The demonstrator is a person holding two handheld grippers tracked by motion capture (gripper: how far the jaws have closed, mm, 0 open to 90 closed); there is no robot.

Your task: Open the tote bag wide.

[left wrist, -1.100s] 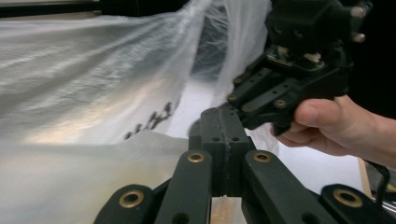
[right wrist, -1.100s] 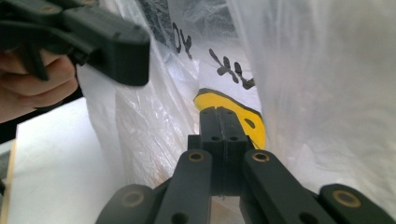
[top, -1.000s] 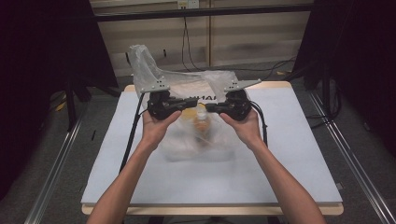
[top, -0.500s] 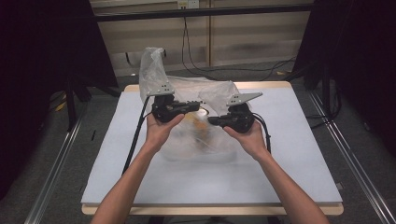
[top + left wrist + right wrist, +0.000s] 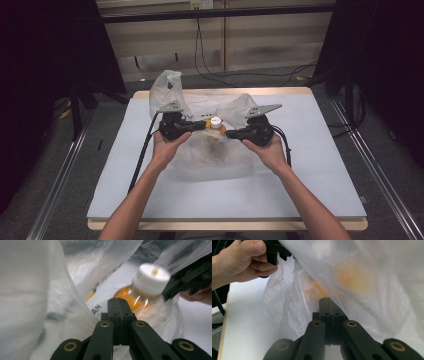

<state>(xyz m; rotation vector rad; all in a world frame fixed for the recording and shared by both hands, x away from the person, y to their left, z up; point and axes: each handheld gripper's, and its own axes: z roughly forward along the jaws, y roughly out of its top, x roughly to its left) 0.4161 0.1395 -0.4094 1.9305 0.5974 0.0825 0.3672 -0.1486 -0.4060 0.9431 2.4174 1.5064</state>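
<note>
Plastic bag (image 5: 210,150) on white table (image 5: 320,165); each hand-held gripper pinches its film.

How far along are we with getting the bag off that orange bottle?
Done: the bottle stands upright on the table, white cap and neck clear of the plastic bag. In hand: the left tool and right tool, both shut, appear to pinch the bag's rim either side. Left: the bag bunched around the base.
</note>
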